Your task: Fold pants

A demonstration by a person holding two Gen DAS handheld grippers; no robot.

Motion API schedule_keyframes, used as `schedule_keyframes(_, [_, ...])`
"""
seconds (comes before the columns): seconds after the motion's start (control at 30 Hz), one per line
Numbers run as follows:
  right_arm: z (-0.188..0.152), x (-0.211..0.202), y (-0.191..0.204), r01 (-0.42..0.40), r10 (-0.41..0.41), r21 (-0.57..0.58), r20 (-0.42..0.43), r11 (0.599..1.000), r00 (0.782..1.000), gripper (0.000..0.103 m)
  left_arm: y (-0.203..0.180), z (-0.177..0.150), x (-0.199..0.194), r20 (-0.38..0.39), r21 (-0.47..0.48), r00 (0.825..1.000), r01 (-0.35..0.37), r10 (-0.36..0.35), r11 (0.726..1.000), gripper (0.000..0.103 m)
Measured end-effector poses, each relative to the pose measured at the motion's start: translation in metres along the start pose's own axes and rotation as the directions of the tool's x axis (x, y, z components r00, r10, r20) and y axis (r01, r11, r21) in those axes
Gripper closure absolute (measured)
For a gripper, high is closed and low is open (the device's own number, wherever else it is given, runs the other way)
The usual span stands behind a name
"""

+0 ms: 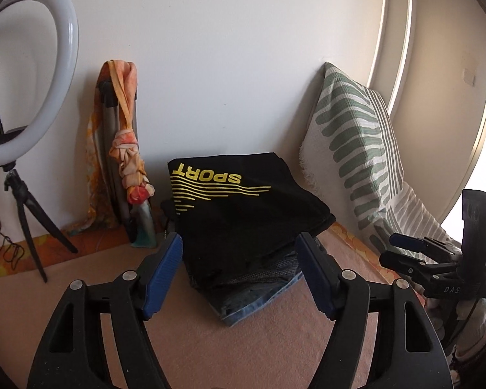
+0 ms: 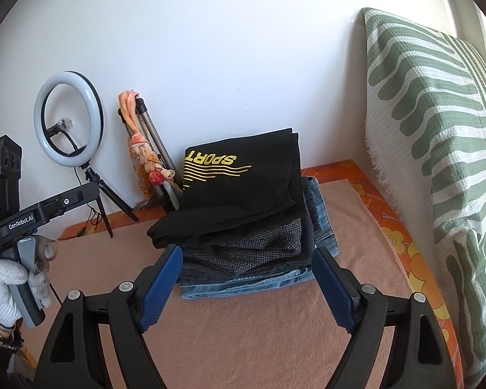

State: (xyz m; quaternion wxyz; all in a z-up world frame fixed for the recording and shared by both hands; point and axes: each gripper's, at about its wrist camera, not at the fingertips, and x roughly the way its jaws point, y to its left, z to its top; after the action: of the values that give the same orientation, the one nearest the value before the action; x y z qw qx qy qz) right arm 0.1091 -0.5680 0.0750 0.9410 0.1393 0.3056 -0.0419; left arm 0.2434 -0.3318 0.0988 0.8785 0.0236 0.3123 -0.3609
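Folded black pants [image 1: 243, 207] with a yellow "SPORT" print lie on top of a stack of folded clothes, above a grey checked piece [image 2: 259, 246] and blue jeans [image 2: 249, 283]. The stack rests on a pinkish blanket [image 2: 259, 330] near the wall. My left gripper [image 1: 239, 243] is open just in front of the stack, its blue pads apart and touching nothing. My right gripper [image 2: 247, 250] is also open before the pile [image 2: 243, 181], with nothing between its pads. In the left wrist view the right gripper [image 1: 390, 248] hovers off to the right of the stack.
A green-and-white patterned pillow [image 2: 437, 136] leans on the wall at the right. A ring light on a tripod [image 2: 69, 120] and a tripod wrapped in an orange scarf [image 2: 145, 159] stand at the left. A gloved hand [image 2: 6, 278] holds the left tool.
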Motion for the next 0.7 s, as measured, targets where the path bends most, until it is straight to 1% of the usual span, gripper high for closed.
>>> schedule_keyframes(0.07, [-0.007,-0.011,0.007,0.011,-0.011,-0.005,0.010,1.000,1.000,0.016,-0.008,-0.008,-0.016,0.017,0.015,1.000,-0.013,0.013,1.000,0.021])
schedule_keyframes(0.17, [-0.016,-0.023,0.018,0.025,-0.024,-0.026,0.017,0.999,1.000,0.012,-0.018,-0.018,-0.036,0.044,0.031,0.999,-0.027,0.025,0.999,0.021])
schedule_keyframes(0.27, [-0.023,-0.035,0.029,0.064,-0.063,-0.063,0.028,0.996,0.998,0.009,-0.024,-0.028,-0.051,0.058,0.037,0.998,-0.034,0.032,0.999,0.020])
schedule_keyframes(0.33, [-0.028,-0.043,0.035,0.083,-0.080,-0.076,0.044,0.994,0.996,0.004,-0.027,-0.035,-0.061,0.071,0.039,0.997,-0.041,0.038,0.998,0.020])
schedule_keyframes(0.43, [-0.035,-0.054,0.040,0.101,-0.097,-0.059,0.067,0.993,0.993,0.001,-0.031,-0.046,-0.075,0.088,0.050,0.995,-0.056,0.051,0.997,0.019])
schedule_keyframes(0.53, [-0.043,-0.061,0.041,0.124,-0.121,-0.030,0.078,0.992,0.990,0.000,-0.034,-0.057,-0.085,0.100,0.063,0.992,-0.085,0.078,0.994,0.018])
schedule_keyframes(0.7, [-0.059,-0.067,0.041,0.155,-0.154,-0.005,0.075,0.988,0.985,0.000,-0.032,-0.075,-0.096,0.075,0.033,0.994,-0.084,0.081,0.996,0.002])
